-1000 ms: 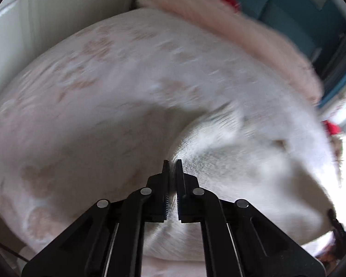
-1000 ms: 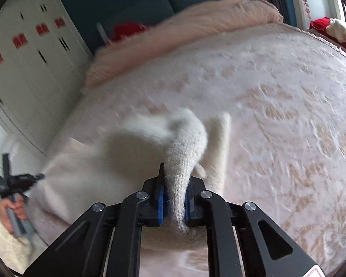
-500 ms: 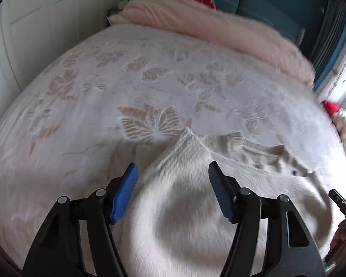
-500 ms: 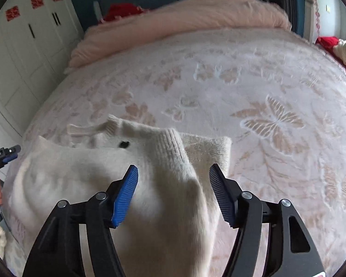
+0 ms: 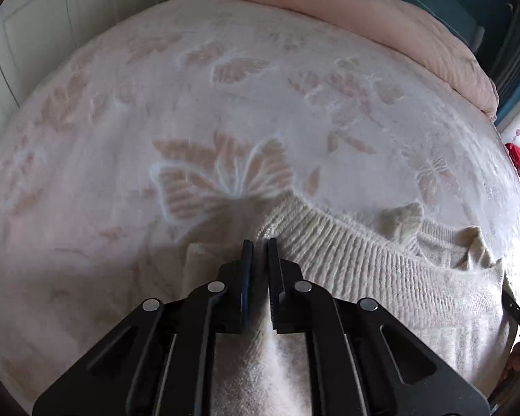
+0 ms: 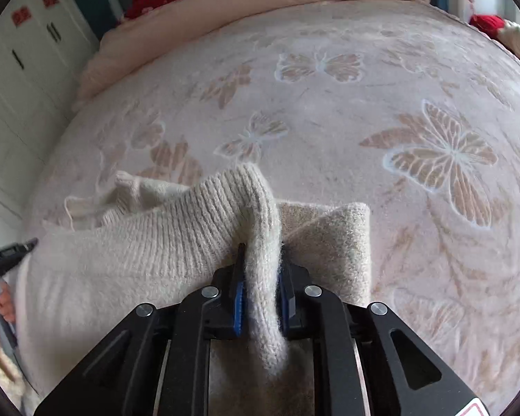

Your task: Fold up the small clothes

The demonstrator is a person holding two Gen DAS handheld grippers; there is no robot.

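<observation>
Both grippers (image 5: 259, 242) (image 6: 261, 248) clamped on sweater (image 6: 128, 260)

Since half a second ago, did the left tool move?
Yes. The left tool has snapped shut on the cream knitted sweater and pushed forward toward the big butterfly on the pink bedspread.

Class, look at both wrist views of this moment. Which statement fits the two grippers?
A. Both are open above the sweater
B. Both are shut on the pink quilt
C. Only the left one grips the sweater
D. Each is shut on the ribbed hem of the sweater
D: the left gripper and the right gripper each pinch a corner of the cream sweater at its ribbed hem.
</observation>
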